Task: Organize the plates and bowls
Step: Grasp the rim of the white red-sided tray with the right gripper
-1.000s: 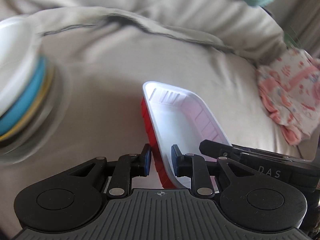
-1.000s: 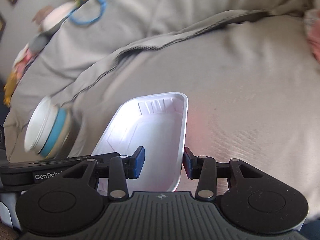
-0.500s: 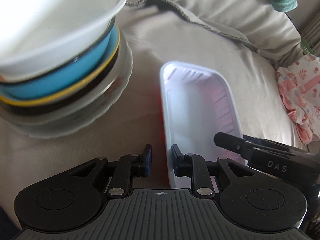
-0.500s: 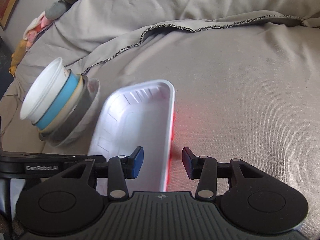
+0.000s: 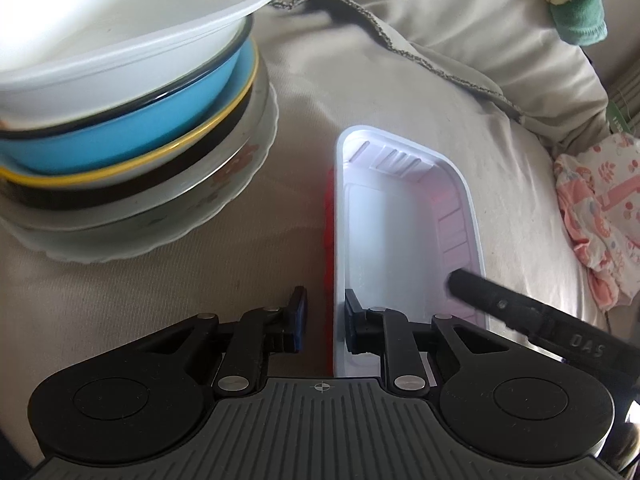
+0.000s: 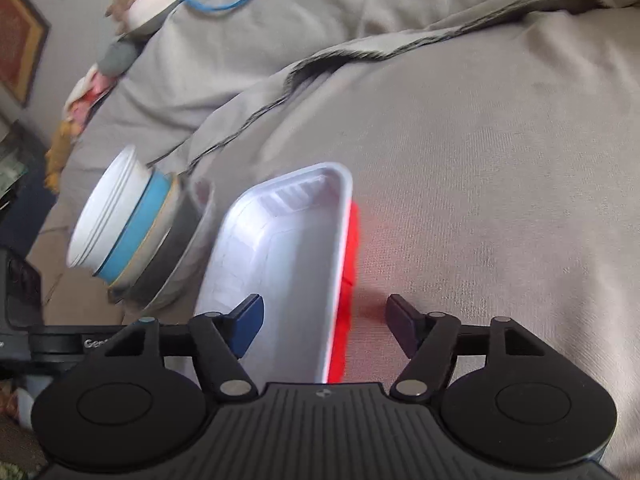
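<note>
At the far left of the left wrist view stands one stack of dishes (image 5: 132, 128) on the grey bedcover (image 5: 120, 300): a white bowl (image 5: 120, 28) on top, a blue bowl (image 5: 136, 128) beneath it, a yellow-rimmed dish, a dark one, and a scalloped clear plate (image 5: 224, 204) at the bottom. Just beside the stack, apart from it by a strip of bare cover, lies one white tray (image 5: 400, 232) with a red underside, long side running away from the camera.

The left gripper (image 5: 324, 320) straddles the tray's left rim near its close end, one finger outside and one inside; the fingers (image 5: 298, 316) are narrowly parted, and the rim stands in the gap with daylight on the outer side, so no firm pinch shows. The right gripper (image 6: 324, 324) stands wide open over the tray's right rim, its left finger over the tray floor, its right finger above bare cover, neither pressing the wall.

Right of the tray (image 6: 280, 264) the cover runs open and flat. One pink patterned cloth (image 5: 600, 216) lies at the right edge, one green cloth (image 5: 576, 4) above it.
</note>
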`<state>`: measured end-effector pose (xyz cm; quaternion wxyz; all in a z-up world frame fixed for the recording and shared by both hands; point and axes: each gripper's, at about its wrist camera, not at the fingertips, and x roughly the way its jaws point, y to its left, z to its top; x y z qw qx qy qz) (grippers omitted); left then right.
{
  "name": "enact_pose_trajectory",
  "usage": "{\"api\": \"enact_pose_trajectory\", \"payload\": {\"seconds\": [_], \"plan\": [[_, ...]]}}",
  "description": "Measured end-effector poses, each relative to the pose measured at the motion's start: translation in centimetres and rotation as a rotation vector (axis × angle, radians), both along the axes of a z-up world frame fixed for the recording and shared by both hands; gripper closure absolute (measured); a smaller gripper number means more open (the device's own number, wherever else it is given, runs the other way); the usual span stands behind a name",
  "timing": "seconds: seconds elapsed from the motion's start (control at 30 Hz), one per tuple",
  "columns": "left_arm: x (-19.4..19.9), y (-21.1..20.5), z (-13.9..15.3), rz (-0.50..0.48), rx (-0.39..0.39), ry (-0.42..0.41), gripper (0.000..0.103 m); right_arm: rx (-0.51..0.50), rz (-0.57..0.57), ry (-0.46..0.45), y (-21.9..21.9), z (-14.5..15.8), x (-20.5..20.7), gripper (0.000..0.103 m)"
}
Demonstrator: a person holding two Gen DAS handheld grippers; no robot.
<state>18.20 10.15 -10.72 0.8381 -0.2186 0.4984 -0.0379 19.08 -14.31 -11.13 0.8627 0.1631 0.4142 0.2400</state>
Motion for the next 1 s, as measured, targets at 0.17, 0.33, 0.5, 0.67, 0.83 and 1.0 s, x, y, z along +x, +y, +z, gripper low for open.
{"api": "enact_pose_trajectory", "payload": {"seconds": [0.17, 0.33, 0.5, 0.67, 0.83, 1.0], "plan": [[0.0, -0.3, -0.1, 0.021, 0.01, 0.002, 0.08, -0.226, -0.122, -0.12, 0.7, -0.1, -1.9, 0.022], [-0.3, -1.6, 0.2, -0.008, 0.096, -0.029, 0.082, -0.223, -0.094, -0.12, 1.1, -0.4, -1.7, 0.006], [-0.6, -2.0, 0.2, -0.018, 0.131, -0.055, 0.082, -0.166, -0.104, -0.063, 1.1, -0.5, -1.6, 0.0], [-1.0, -1.8, 0.1, -0.008, 0.126, -0.066, 0.082, -0.193, -0.049, -0.075, 1.2, -0.5, -1.6, 0.0], [-1.3, -2.2, 0.2, -0.014, 0.155, -0.07, 0.082, -0.229, -0.09, -0.163, 1.6, -0.1, -2.5, 0.046], [-1.4, -2.1, 0.2, -0.016, 0.135, -0.052, 0.085, -0.094, -0.057, -0.088, 0.8, -0.1, -2.0, 0.064]]}}
